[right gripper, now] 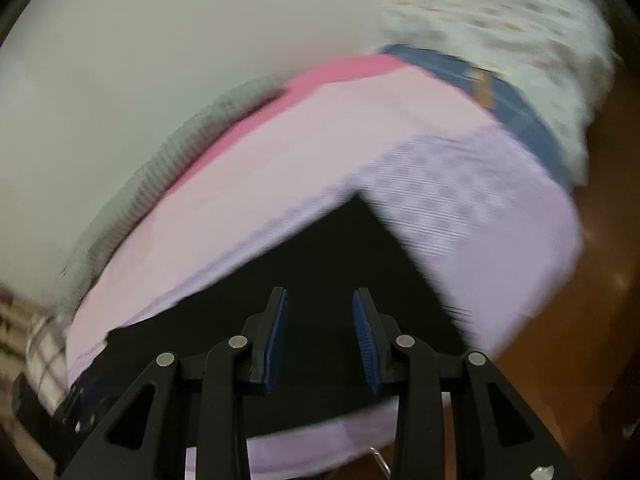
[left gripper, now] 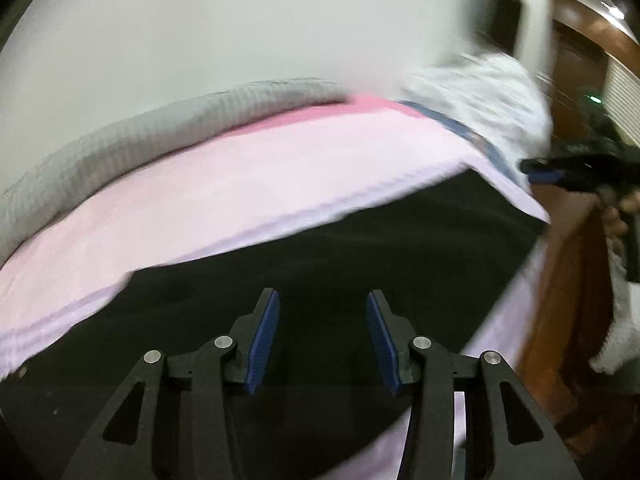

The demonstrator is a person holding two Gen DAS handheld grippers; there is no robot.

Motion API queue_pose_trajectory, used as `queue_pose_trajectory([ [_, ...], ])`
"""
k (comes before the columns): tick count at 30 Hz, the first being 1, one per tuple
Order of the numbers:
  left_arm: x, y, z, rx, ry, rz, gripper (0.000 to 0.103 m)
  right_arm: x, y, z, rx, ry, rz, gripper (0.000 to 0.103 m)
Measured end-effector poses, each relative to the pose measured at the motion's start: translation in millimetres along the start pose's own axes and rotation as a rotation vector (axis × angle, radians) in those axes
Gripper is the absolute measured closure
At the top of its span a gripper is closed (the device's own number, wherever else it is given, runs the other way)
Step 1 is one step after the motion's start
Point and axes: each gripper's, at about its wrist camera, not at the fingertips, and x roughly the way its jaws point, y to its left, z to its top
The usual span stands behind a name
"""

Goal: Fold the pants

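Left gripper (left gripper: 322, 340): jaws apart, nothing between them, hovering over the black pants (left gripper: 320, 248).
Pants: spread flat on the pink sheet (left gripper: 240, 184) of the bed, both views blurred.
Handling: likely light, soft, limp; will sag and slide unless pinched at two points along an edge or hem.
Right gripper (right gripper: 320, 336): jaws apart, empty, above the pants' corner.

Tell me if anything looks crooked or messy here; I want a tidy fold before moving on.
Nothing stands out. The black pants lie flat on the pink sheet, edges straight. Both claws, left and right, are open and empty. Motion blur hides fine creases.
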Motion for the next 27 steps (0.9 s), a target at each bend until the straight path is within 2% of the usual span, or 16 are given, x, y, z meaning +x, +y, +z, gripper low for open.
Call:
queue_pose_trajectory([
  [5, -9, 76, -17, -0.194, 0.015, 0.171, 0.056, 47, 87, 2, -0.162, 0.092, 0.118, 0.071],
  [9, -12, 110, -37, -0.31, 0.031, 0.227, 0.056, 85, 155, -9, -0.293, 0.187, 0.193, 0.071],
  [13, -16, 122, -57, -0.347, 0.052, 0.254, 0.056, 124, 225, -23, -0.421, 0.287, 0.274, 0.071],
  [18, -15, 132, -78, -0.382, 0.096, 0.262, 0.056, 166, 294, -42, -0.544, 0.403, 0.36, 0.068],
  [22, -20, 133, -91, -0.418, 0.102, 0.248, 0.056, 191, 332, -59, -0.634, 0.465, 0.39, 0.068],
  [27, -24, 126, -102, -0.4, 0.098, 0.243, 0.055, 222, 361, -76, -0.714, 0.558, 0.394, 0.067],
])
